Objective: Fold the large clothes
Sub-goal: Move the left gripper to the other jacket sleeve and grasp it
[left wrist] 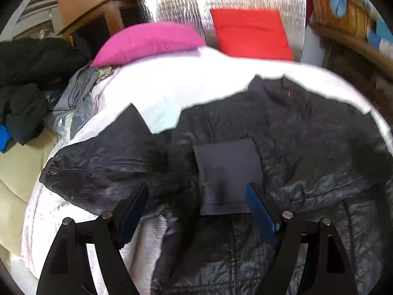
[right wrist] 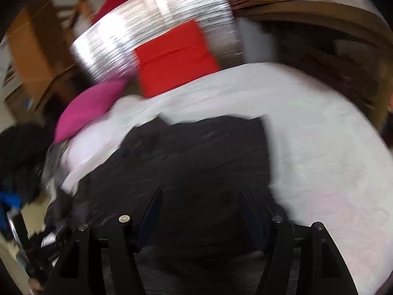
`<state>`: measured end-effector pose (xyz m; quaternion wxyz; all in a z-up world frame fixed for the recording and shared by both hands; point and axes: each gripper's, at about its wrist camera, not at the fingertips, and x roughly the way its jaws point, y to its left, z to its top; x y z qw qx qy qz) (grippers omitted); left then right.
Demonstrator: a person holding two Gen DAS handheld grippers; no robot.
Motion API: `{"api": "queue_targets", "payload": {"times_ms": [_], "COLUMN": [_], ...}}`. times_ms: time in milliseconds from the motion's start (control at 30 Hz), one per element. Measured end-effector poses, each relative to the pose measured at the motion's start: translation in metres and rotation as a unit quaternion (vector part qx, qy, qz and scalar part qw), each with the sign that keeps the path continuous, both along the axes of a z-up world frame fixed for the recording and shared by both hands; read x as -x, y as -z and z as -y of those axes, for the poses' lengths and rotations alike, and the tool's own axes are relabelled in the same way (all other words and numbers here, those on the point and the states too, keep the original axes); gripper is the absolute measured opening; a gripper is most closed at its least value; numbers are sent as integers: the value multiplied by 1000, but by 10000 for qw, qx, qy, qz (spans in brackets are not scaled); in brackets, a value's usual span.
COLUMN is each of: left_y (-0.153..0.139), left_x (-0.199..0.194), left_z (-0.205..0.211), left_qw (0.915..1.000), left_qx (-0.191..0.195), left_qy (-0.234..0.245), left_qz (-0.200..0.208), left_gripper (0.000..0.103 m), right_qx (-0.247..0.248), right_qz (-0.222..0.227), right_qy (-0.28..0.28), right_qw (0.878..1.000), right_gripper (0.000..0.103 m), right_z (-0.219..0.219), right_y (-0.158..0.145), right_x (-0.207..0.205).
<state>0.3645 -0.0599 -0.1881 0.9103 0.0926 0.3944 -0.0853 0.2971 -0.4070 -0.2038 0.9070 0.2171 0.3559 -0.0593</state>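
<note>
jacket: dark padded jacket [left wrist: 282, 132] lies spread on the white sheet [left wrist: 172, 83] of the bed, collar toward 12 o'clock, one sleeve folded across the chest with its ribbed cuff [left wrist: 227, 172] on top.
handling: judged soft and limp, bulky from the padding, fairly light; shell looks shiny, so likely slippery and apt to spring back out of a fold.
grip points: best bet is seams, hem or shoulder edge, pinching both layers; ribbed cuff gives better friction than the shell.
left gripper: left gripper [left wrist: 196, 211] jaws stand wide apart, nothing between the pads; hovers over the jacket, cuff just ahead toward 12, loose sleeve off at 10.
right gripper: right gripper [right wrist: 200, 211] jaws apart, nothing clamped; picture is motion-blurred. Jacket body fills 12 o'clock and below it, jacket's edge at 2, bare sheet beyond.
clutter: pink cushion [left wrist: 147, 41] and red cushion [left wrist: 250, 34] at the bed's far end, clear of the jacket.
</note>
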Motion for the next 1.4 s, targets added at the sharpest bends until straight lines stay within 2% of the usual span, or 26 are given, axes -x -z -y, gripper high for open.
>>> {"api": "queue_targets", "payload": {"times_ms": [67, 100, 200, 300, 367, 400, 467, 533, 633, 667, 767, 800, 1100, 1233, 1300, 1400], "left_y": [-12, -17, -25, -23, -22, -22, -22, -22, -20, -19, -16, -15, -3, 3, 7, 13], "left_x": [3, 3, -2, -5, -4, -3, -2, -1, -1, -1, -2, -4, -16, -27, -35, -46], "left_z": [-21, -31, -77, -108, -120, -123, -129, -130, -132, -133, -136, -137, -152, -163, -175, -205], "left_qw": [9995, 9990, 9944, 9883, 9853, 9844, 9842, 9839, 9839, 9836, 9832, 9829, 9795, 9781, 9762, 9665], "left_qx": [193, 270, 561, 430, 281, 214, 134, 65, -29, -70, -122, -140, -149, 24, 238, 718], "left_qy": [-152, -259, -810, -1378, -1582, -1629, -1629, -1637, -1642, -1658, -1693, -1712, -1951, -2070, -2155, -2453], "left_qz": [176, 239, 383, 484, 587, 633, 686, 715, 709, 712, 677, 663, 472, 232, 39, -232], "left_gripper": [82, 86, 90, 90, 90, 90, 90, 90, 90, 90, 90, 90, 90, 90, 90, 90], "right_qx": [-106, -106, -139, -177, 170, 292, 356, 262, 481, 513, 643, 681, 445, 235, 150, 67], "right_qz": [-98, -162, -350, -622, -978, -984, -886, -593, -310, -326, -926, -994, -303, -196, -172, -164], "right_qy": [-395, -530, -856, -1077, -1061, -1043, -1057, -1130, -1153, -1191, -1241, -1225, -1138, -956, -871, -762], "right_qw": [9991, 9984, 9956, 9921, 9894, 9892, 9898, 9915, 9917, 9910, 9858, 9851, 9920, 9949, 9959, 9969], "right_gripper": [68, 68, 68, 68, 68, 68, 68, 68, 68, 68, 68, 68, 68, 68, 68, 68], "right_z": [-25, -37, -65, -84, -94, -97, -101, -102, -113, -116, -120, -122, -109, -94, -87, -82], "right_y": [9, 13, 29, 48, 62, 63, 55, 44, 33, 34, 55, 60, 32, 31, 30, 32], "right_x": [-14, -20, -36, -48, -50, -51, -50, -45, -44, -46, -58, -64, -54, -54, -54, -55]}}
